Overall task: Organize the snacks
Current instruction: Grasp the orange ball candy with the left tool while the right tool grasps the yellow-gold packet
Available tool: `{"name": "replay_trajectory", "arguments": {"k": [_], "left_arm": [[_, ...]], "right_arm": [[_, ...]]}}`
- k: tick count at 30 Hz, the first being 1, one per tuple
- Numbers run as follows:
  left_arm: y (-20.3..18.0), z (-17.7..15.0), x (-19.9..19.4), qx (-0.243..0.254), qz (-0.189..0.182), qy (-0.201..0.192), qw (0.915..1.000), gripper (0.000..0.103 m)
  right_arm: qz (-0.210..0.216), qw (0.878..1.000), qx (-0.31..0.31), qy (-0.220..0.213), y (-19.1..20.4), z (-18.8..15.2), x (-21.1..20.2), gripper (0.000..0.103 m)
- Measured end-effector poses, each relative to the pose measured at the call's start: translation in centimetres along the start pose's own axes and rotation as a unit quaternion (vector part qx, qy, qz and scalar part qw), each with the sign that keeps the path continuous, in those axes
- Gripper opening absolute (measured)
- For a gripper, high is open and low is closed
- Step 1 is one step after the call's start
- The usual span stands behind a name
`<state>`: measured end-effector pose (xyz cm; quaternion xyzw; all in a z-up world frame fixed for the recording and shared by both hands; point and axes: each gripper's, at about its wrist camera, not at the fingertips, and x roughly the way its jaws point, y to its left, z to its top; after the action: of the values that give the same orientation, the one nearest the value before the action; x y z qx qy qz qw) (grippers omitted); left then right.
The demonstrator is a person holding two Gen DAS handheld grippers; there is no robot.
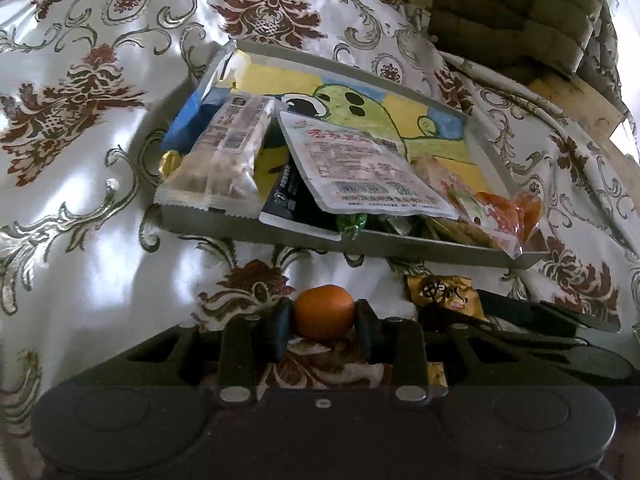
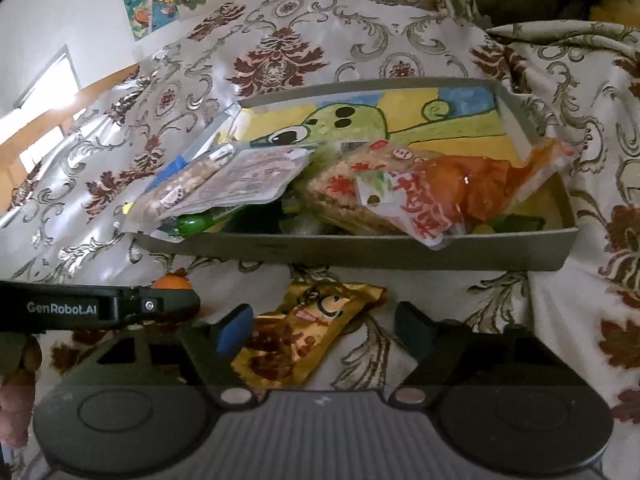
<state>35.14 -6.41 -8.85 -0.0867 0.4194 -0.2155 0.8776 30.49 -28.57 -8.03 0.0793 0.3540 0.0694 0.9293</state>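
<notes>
Left wrist view: a small orange (image 1: 325,312) is squeezed by the left gripper (image 1: 324,330) near the box's (image 1: 280,236) front edge. The gold snack bag (image 2: 304,332), partly hidden, is straddled by the spread right gripper (image 2: 324,330).

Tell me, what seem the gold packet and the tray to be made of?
Gold packet: likely metallised plastic film, glossy; it crinkles and throws bright glints. Tray: probably cardboard, matte grey; its thin flat walls meet at folded corners and show no shine.
</notes>
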Motion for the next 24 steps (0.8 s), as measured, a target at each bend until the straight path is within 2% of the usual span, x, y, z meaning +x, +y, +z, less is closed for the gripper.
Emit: {"name": "replay_trajectory", "arguments": {"k": [3,10,14,15,17,18,24], "left_arm": [[-0.1,-0.3,-0.5,0.001,0.005,-0.001,1.0000,0.036],[-0.2,-1.1,-1.7,-0.002,0.013,-0.005,0.9999,0.036],[-0.3,-1.9,-2.7,-0.012,0.018,-0.007,0.9997,0.035],[-0.4,-2.2,-3.0,-0.014,0.021,-0.008,0.9996,0.035],[-0.6,-2.7,-3.5,-0.020,0.025,-0.010,0.9994,0.035],[-0.6,-3.0,-3.8,-0.022,0.027,-0.010,0.9993,0.035],[-1.6,-5.2,-5.3,-0.033,0.044,-0.009,0.9984,0.035]], "right_arm": [[0.012,1.000,0.001,0.003,0.2,0.0,-0.1,0.063],[0.027,1.000,0.004,0.012,0.9,0.0,-0.1,0.044],[0.023,1.000,0.010,0.009,1.2,-0.2,-0.5,0.038],[0.023,1.000,0.013,0.009,1.2,-0.2,-0.7,0.032],[0.023,0.999,0.025,0.009,1.3,-0.3,-1.2,0.029],[0.022,0.999,0.031,0.009,1.4,-0.4,-1.5,0.023],[0.026,0.998,0.055,0.008,1.6,-1.3,-3.7,0.023]]}}
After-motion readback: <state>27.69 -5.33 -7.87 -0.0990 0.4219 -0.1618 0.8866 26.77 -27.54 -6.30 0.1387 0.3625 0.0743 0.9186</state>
